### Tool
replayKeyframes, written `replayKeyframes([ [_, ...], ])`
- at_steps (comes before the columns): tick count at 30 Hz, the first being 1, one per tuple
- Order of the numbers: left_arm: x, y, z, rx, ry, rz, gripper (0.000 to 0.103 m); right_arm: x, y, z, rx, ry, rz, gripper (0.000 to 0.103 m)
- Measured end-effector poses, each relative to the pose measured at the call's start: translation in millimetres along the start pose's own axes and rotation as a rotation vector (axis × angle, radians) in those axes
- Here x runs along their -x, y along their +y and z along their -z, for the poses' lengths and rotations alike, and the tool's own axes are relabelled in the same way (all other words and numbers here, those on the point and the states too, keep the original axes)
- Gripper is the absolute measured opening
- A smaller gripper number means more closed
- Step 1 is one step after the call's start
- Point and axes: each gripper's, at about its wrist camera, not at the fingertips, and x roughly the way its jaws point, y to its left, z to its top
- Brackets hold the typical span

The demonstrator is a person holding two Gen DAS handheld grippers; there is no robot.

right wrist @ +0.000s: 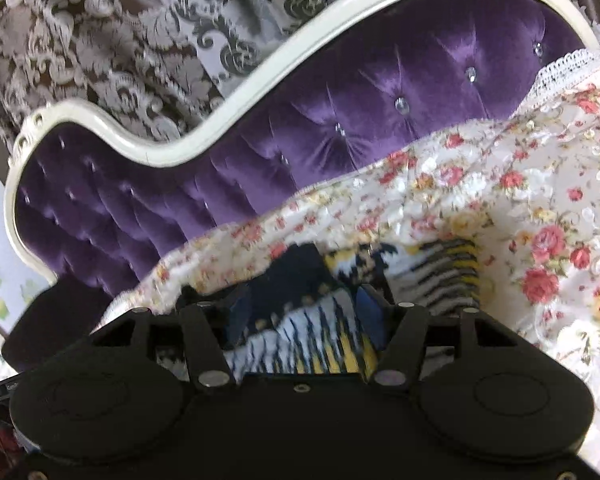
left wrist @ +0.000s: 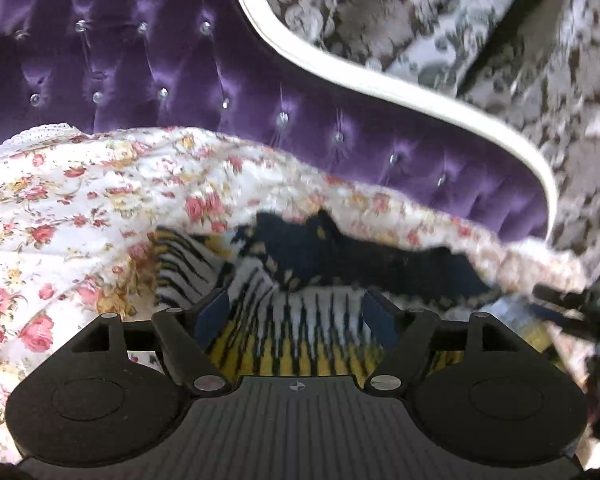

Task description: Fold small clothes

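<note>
A small knitted garment with yellow, white and dark blue zigzag bands lies crumpled on a floral bedspread. My left gripper stands open just over it, the blue pads wide apart with the striped cloth lying between and below them. In the right wrist view the same garment bunches up between the fingers of my right gripper, which is open; the pads do not visibly press on the cloth. The right gripper also shows at the right edge of the left wrist view, at the garment's dark end.
A tufted purple headboard with a curved white frame rises behind the bed. Patterned grey-brown curtains hang beyond it. The bedspread has a lace edge and is rumpled around the garment.
</note>
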Motion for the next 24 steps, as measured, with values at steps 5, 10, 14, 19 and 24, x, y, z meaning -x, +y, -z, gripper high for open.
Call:
replayKeyframes([
  [5, -28.7, 6.9, 8.5, -0.008, 0.040, -0.130, 0.072, -8.8, 8.6, 2.5, 0.084, 0.027, 0.031, 0.064],
  [10, -39.1, -7.4, 27.3, -0.157, -0.005, -0.200, 0.083, -16.3, 21.0, 2.5, 0.180, 0.054, 0.063, 0.065],
  [14, -40.8, -11.0, 30.6, -0.162, -0.013, -0.228, 0.084, -23.4, 30.8, 5.0, 0.249, 0.088, 0.108, 0.075],
  [19, -41.7, -10.1, 29.5, -0.164, -0.004, -0.225, 0.085, -36.9, 36.2, 9.0, 0.308, 0.147, 0.174, 0.081],
  [24, -42.8, -10.1, 29.2, -0.163, 0.002, -0.223, 0.085, -40.5, 35.1, 7.8, 0.296, 0.159, 0.178, 0.081],
])
